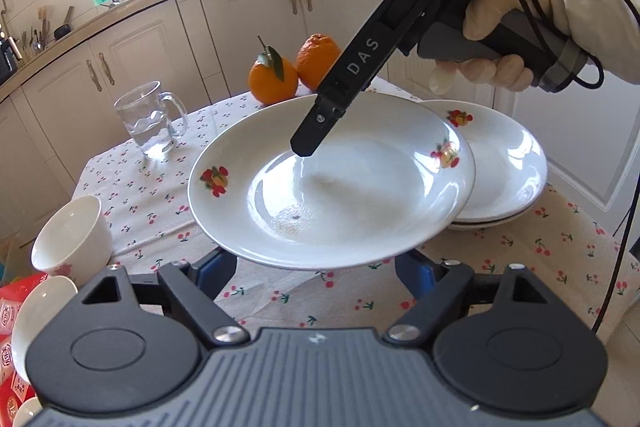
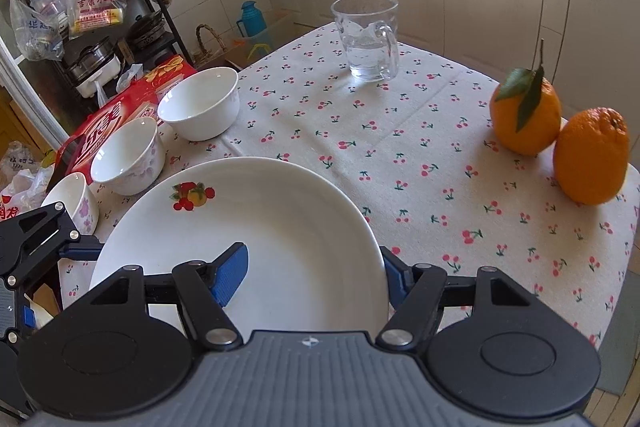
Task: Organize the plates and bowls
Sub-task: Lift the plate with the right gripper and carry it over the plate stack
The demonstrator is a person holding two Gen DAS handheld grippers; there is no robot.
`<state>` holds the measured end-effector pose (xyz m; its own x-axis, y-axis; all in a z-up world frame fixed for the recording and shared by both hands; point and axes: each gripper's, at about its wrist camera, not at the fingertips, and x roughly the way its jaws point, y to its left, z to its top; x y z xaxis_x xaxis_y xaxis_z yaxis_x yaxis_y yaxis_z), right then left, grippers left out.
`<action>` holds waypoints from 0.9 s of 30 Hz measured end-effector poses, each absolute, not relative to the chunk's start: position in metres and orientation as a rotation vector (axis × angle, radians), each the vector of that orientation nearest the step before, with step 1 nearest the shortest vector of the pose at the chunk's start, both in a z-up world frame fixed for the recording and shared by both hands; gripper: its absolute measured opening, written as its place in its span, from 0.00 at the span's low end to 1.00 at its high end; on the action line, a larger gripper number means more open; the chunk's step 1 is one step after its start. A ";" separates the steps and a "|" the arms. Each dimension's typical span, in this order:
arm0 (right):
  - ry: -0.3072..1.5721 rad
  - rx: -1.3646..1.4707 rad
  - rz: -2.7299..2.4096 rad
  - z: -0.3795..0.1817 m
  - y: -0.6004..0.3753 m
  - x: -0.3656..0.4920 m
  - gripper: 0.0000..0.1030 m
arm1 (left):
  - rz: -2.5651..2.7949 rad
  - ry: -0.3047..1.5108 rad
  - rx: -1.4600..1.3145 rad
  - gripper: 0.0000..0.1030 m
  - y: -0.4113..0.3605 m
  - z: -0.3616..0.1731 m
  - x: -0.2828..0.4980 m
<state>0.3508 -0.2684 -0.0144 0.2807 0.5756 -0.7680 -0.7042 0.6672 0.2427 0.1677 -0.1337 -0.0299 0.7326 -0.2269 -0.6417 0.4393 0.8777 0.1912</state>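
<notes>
My right tongs (image 2: 312, 267) pinch the plate (image 2: 256, 247) by its rim, lifted over the bench (image 2: 400, 147). My left tongs (image 1: 316, 267) gape beneath it. 2 plates (image 1: 516, 163) stacked just behind.

- The left wrist view looks forward along its jaws, low and close behind a lifted plate (image 1: 332, 183), facing the kitchen cabinets and window.
- The right wrist view looks down from higher up across the desk (image 2: 400, 155), toward a corner shelf and cabinets.
- Both views share the plate, the glass mug (image 1: 150, 121) (image 2: 368, 39), two oranges (image 1: 294, 69) (image 2: 556, 135) and the bowls (image 1: 72, 239) (image 2: 200, 103).
</notes>
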 end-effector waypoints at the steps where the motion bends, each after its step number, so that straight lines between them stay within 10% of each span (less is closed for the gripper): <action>1: 0.957 -0.151 0.850 -0.014 -0.275 0.348 0.72 | -0.385 0.651 0.350 0.83 -0.138 -0.030 0.167; 27: 0.955 -0.003 0.674 -0.041 -0.372 0.309 0.72 | -0.553 0.668 0.429 0.83 -0.194 -0.043 0.168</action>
